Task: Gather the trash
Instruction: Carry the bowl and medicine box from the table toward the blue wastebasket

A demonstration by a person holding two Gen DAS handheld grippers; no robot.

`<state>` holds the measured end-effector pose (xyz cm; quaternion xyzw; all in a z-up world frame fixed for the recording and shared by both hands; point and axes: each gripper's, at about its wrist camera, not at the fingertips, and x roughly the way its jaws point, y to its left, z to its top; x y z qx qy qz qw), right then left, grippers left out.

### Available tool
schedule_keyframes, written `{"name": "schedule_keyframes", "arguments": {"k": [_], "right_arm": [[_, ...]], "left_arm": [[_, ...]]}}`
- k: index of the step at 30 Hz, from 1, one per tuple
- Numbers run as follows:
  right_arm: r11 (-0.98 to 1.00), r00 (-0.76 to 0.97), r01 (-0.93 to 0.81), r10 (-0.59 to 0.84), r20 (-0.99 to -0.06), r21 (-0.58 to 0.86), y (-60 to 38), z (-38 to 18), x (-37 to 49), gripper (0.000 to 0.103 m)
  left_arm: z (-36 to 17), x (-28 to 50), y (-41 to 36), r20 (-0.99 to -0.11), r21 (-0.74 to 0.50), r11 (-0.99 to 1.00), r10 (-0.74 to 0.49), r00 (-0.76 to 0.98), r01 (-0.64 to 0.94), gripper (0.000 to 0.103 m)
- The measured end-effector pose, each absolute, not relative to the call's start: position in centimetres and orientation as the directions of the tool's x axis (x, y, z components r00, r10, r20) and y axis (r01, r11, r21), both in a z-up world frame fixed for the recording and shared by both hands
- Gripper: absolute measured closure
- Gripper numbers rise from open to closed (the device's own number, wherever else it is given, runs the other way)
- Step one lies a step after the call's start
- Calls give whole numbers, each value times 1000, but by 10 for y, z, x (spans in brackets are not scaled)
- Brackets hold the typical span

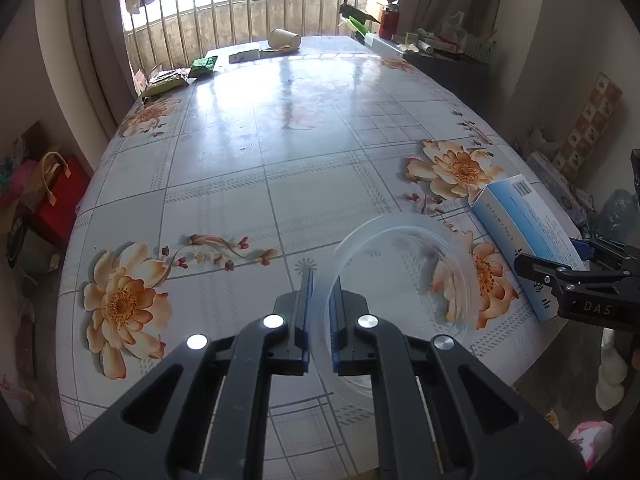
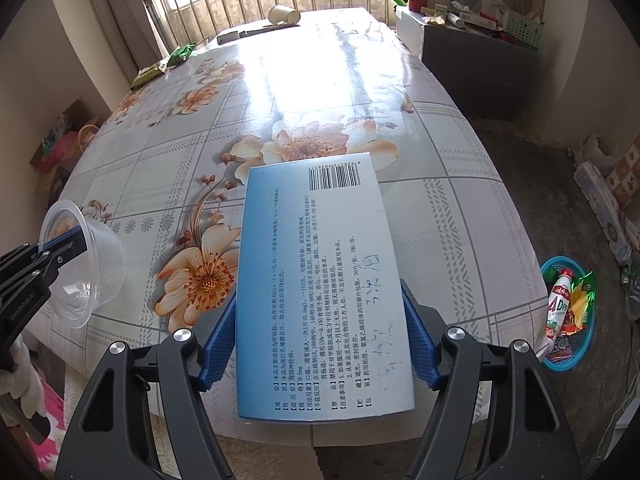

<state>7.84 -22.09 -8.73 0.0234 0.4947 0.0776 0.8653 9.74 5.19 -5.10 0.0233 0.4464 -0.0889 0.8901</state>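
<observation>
My left gripper [image 1: 323, 284] is shut on the rim of a clear plastic cup [image 1: 404, 280], held tilted just above the flowered table; the cup also shows in the right wrist view [image 2: 86, 276]. My right gripper [image 2: 320, 304] is shut on a blue and white medicine box [image 2: 320, 280], gripping its two long sides; the box also shows in the left wrist view [image 1: 524, 232] at the table's right edge. A paper cup [image 1: 283, 38] lies on its side at the table's far end, with green wrappers [image 1: 204, 66] and a small box [image 1: 244, 56] near it.
A blue basket [image 2: 570, 320] with a bottle and wrappers stands on the floor right of the table [image 2: 320, 92]. A dark cabinet [image 2: 480, 64] with clutter stands at the far right. Bags [image 1: 52, 192] lie on the floor at the left.
</observation>
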Motion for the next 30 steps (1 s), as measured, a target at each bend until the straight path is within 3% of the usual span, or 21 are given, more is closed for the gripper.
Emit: {"name": "schedule_keyframes", "arguments": {"k": [30], "right_arm": [[974,558,-76,218,-801,212,-234,-65,56,33]], "left_arm": [[-19,79,50,-733,-64,979,-179,656,196,97]]}}
